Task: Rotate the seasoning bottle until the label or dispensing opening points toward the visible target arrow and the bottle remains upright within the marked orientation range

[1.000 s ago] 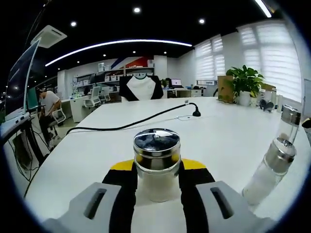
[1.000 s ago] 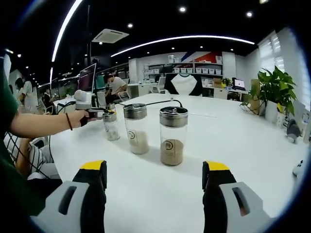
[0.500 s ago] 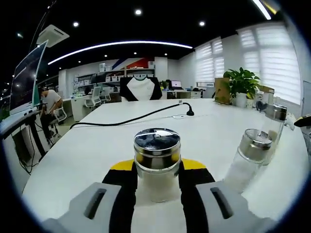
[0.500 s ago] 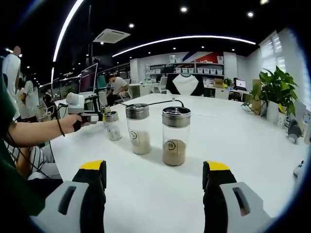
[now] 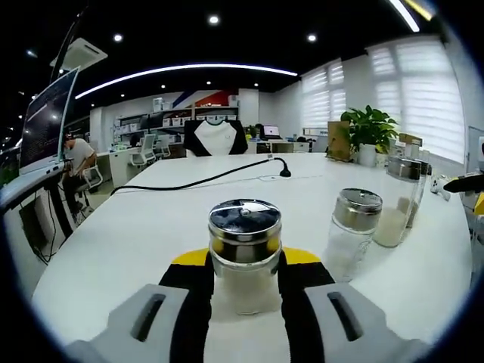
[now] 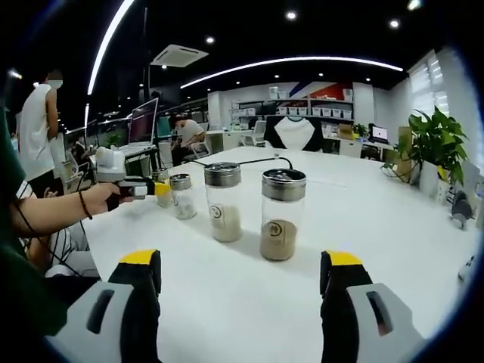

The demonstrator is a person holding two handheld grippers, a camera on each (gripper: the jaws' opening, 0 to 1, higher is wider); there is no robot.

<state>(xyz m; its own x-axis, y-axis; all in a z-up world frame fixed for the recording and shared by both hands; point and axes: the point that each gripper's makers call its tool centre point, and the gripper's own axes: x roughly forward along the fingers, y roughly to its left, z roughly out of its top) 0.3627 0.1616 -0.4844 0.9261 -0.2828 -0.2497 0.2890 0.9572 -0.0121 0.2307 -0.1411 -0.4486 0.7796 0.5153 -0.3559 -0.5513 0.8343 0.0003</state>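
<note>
the seasoning bottle (image 5: 243,257) is sitting upright on the white table (image 5: 151,227), a small glass jar with a shiny metal shaker lid and pale powder inside, and the left gripper (image 5: 243,283) is clamping it between its black and yellow jaws, squeezing the glass body just under the lid. it is looking light but hard and slick, so i would be holding it low on the straight glass wall rather than on the polished cap, and turning it slowly so it is not slipping or tipping; glass like that is not forgiving a drop. i am not making out any arrow or marked range on the table. beside it, to the right in the left gripper view, three other jars are standing in a row, the nearest jar (image 5: 350,234) holding white grains. in the right gripper view the right gripper (image 6: 236,291) is hovering with its jaws spread wide and nothing between them, facing the tan powder jar (image 6: 281,215) and the middle jar (image 6: 224,201), with the person's hand (image 6: 102,198) holding the left tool further off. compared with a second ago, the neighbouring jars are sliding leftward across the left gripper view, so the left hand is swinging or turning while keeping its grip.
</note>
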